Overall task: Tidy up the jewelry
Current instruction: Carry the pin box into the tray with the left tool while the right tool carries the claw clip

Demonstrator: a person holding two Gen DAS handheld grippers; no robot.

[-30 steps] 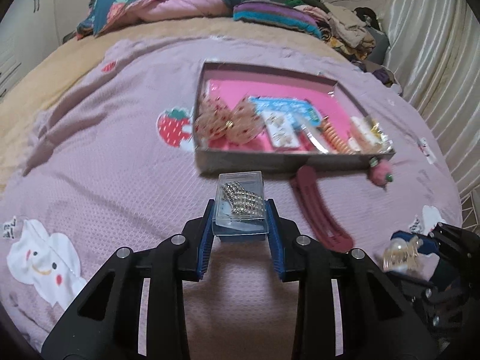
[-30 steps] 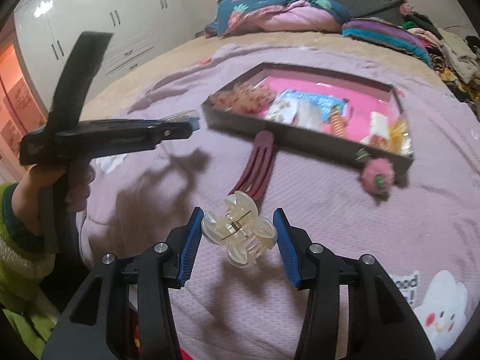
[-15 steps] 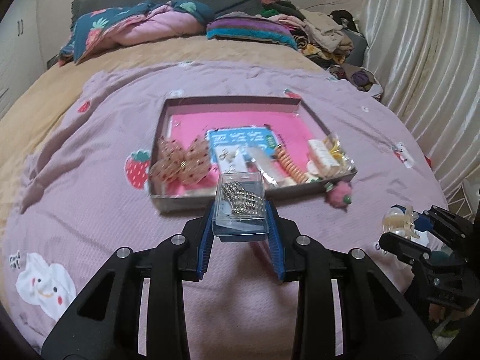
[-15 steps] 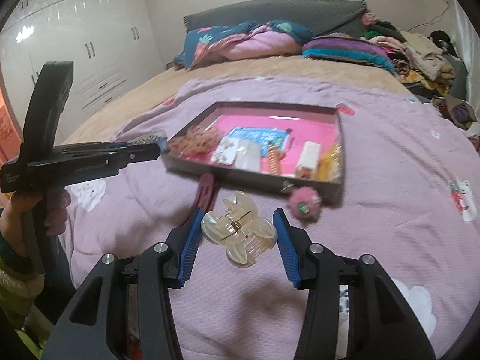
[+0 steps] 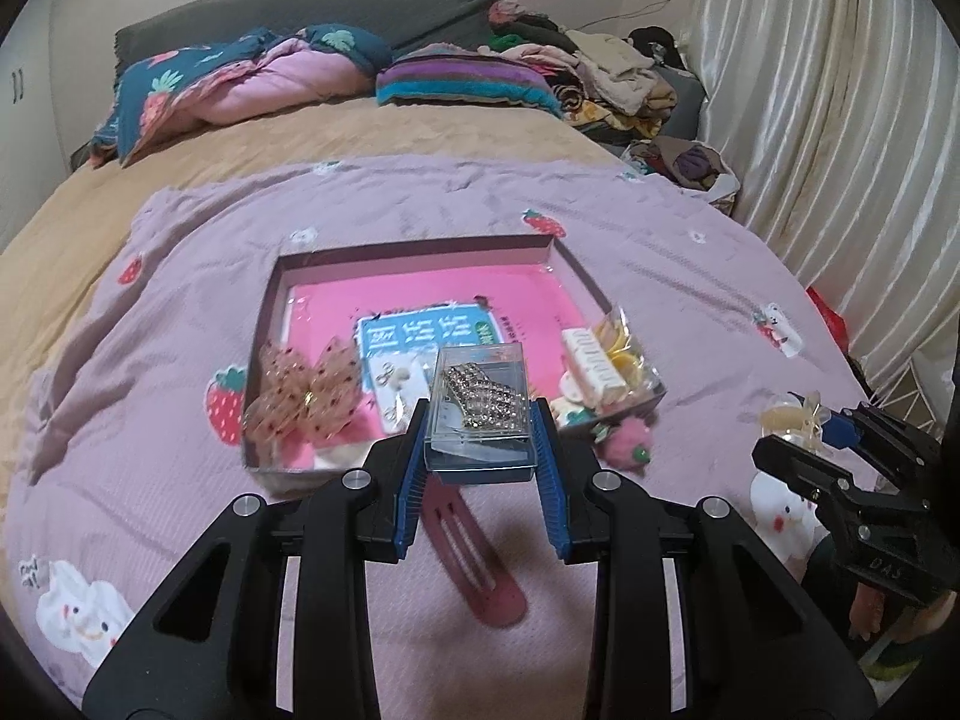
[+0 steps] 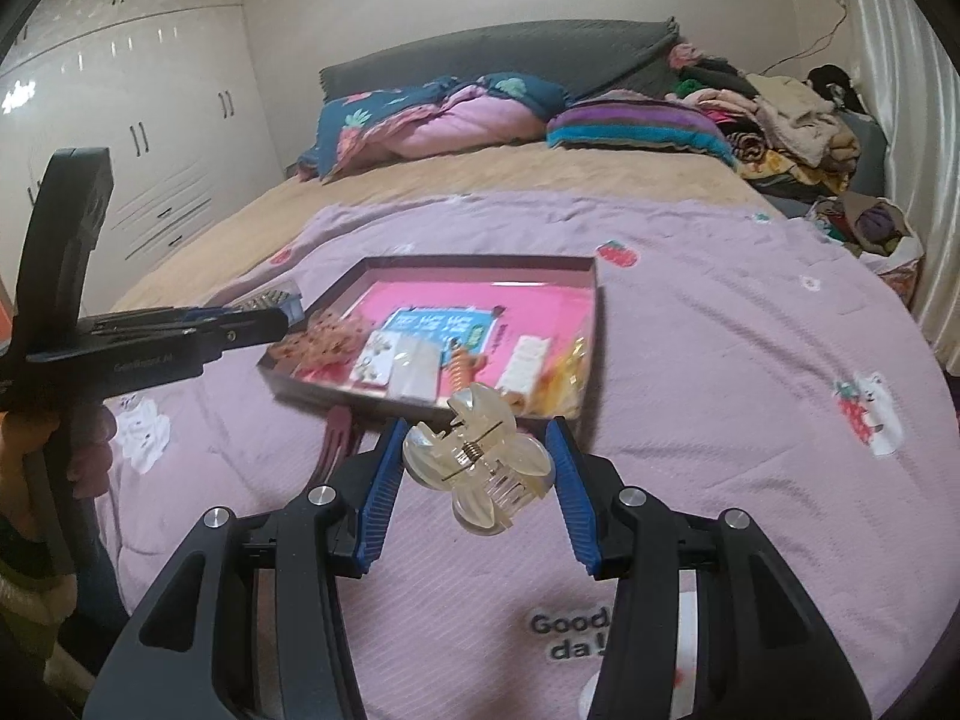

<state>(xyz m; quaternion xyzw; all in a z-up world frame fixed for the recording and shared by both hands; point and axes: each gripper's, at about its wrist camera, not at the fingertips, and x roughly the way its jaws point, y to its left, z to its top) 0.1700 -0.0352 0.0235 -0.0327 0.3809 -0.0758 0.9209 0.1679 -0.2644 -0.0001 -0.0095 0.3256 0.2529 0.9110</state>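
The near wall of the tray (image 5: 414, 252) is hidden behind the clear box (image 5: 480, 414) and the left tongs (image 5: 480, 468). The maroon hair clip (image 5: 474, 558) shows only partly, its far end under the box. In the right wrist view the clip (image 6: 339, 438) is mostly covered. Print on the blue card (image 5: 429, 333) is too blurred to read. The person's hand (image 6: 90, 450) is cut off at the left edge.

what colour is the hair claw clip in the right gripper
Translucent pale cream hair claw clip with a metal spring; clearest in the right wrist view.
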